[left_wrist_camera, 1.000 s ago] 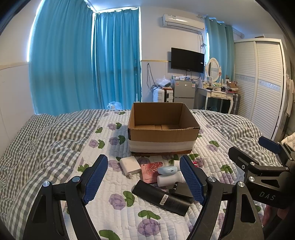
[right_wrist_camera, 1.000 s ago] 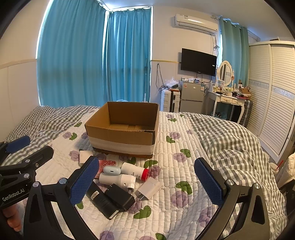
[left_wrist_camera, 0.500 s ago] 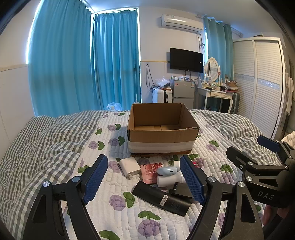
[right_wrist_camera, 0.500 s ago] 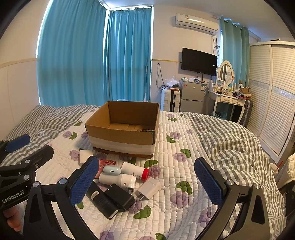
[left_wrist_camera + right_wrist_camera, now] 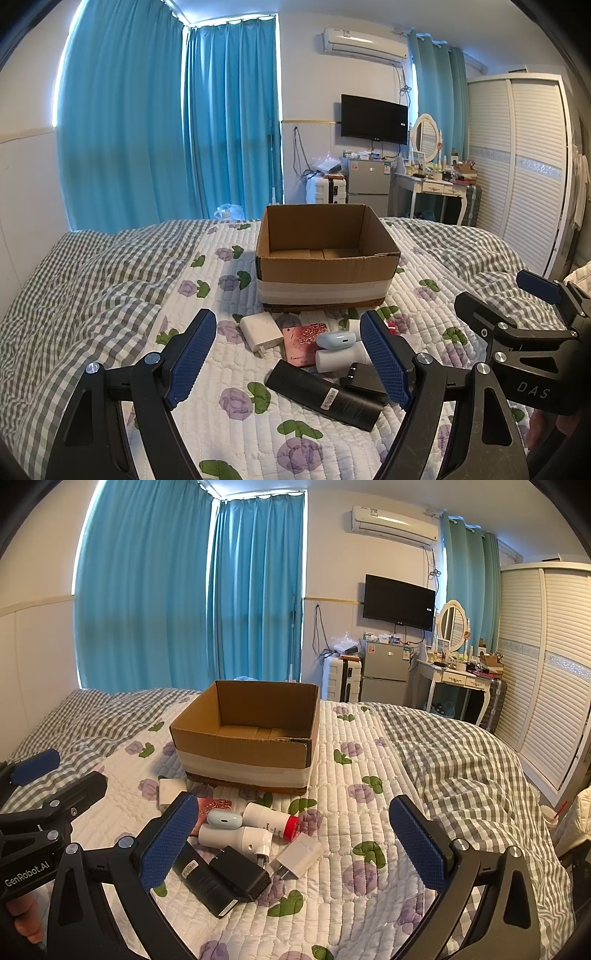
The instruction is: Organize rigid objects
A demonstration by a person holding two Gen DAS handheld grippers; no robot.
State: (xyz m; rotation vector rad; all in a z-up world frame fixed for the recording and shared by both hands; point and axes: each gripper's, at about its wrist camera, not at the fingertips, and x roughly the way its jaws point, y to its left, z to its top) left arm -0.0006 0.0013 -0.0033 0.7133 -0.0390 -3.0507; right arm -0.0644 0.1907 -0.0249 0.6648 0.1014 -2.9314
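Observation:
An open empty cardboard box (image 5: 325,254) (image 5: 245,734) stands on the bed. In front of it lies a pile: a white charger (image 5: 258,330), a pink card (image 5: 304,341), a pale blue earbud case (image 5: 334,339) (image 5: 223,818), a white cylinder (image 5: 236,838), a red-capped white tube (image 5: 271,819), a long black bar (image 5: 323,395) (image 5: 203,878), a black adapter (image 5: 240,873) and a white plug (image 5: 299,854). My left gripper (image 5: 288,358) is open above the pile. My right gripper (image 5: 295,843) is open above the pile's right side. Both are empty.
The bed has a quilted floral cover (image 5: 369,812) and a grey checked blanket (image 5: 74,280) at both sides. Blue curtains, a fridge (image 5: 384,668), a dressing table and a white wardrobe (image 5: 546,664) stand beyond the bed.
Almost nothing has changed. Both views have shifted very slightly; the grippers stay open and the objects have not moved.

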